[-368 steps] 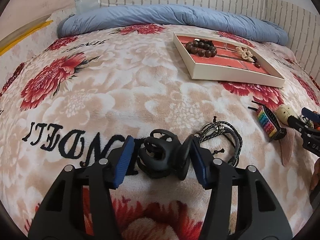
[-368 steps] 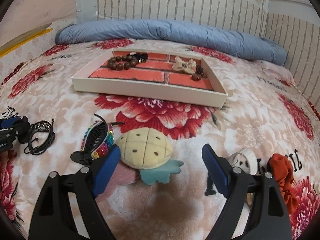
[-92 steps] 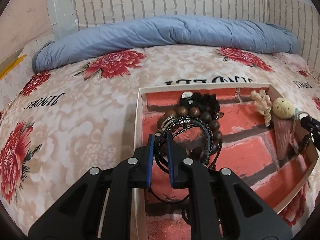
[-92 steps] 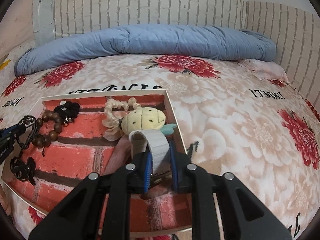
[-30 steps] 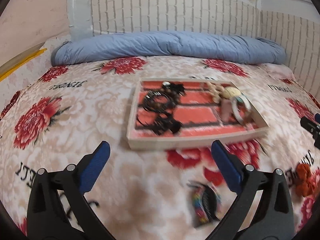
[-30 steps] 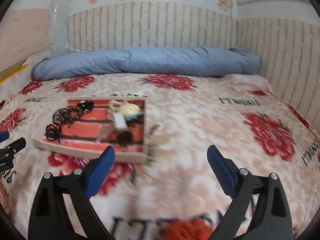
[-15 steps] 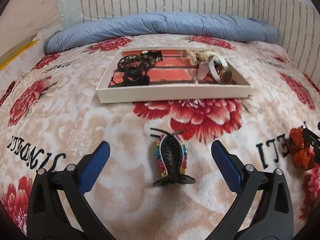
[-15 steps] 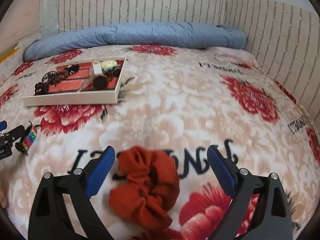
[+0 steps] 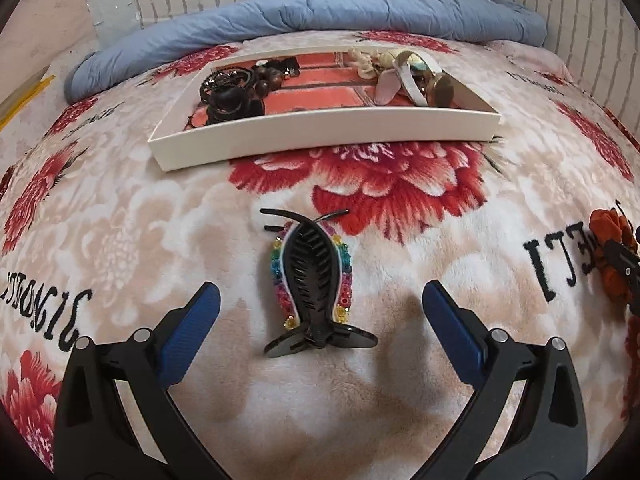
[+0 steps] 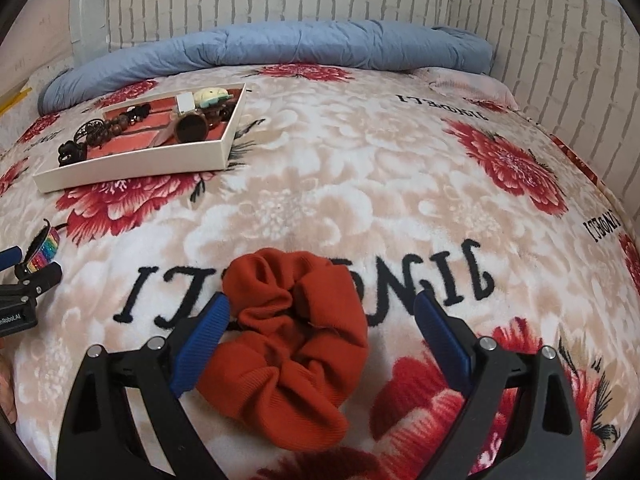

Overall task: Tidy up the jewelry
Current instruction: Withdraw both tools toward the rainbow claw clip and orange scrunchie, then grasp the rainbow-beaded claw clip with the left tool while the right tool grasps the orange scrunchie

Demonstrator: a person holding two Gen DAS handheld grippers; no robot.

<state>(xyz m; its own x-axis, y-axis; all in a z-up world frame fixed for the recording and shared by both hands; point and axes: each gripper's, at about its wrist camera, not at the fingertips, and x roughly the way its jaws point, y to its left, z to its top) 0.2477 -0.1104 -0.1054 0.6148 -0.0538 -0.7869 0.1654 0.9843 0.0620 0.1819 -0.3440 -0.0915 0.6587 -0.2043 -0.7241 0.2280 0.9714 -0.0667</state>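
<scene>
A black hair claw with rainbow beads (image 9: 314, 276) lies on the floral blanket, straddled by my open left gripper (image 9: 318, 296); nothing touches its blue pads. The same claw (image 10: 42, 250) shows at the far left of the right wrist view. An orange-red scrunchie (image 10: 294, 344) lies between the fingers of my open right gripper (image 10: 320, 314), its left pad close to the fabric; the scrunchie (image 9: 612, 250) also appears at the right edge of the left view. The white tray (image 9: 320, 130) with a brick-print floor holds dark bead bracelets, a black clip, a watch and a plush piece.
A rolled blue quilt (image 10: 272, 46) lies along the white brick-pattern wall behind the tray (image 10: 132, 168). The soft blanket with red flowers and black lettering (image 10: 400, 184) covers the whole bed. The left gripper's tip (image 10: 24, 280) shows at the left of the right view.
Both grippers have dropped lower and closer: the left now straddles the rainbow claw, the right now straddles the scrunchie. Both stay open. The tray looks farther off.
</scene>
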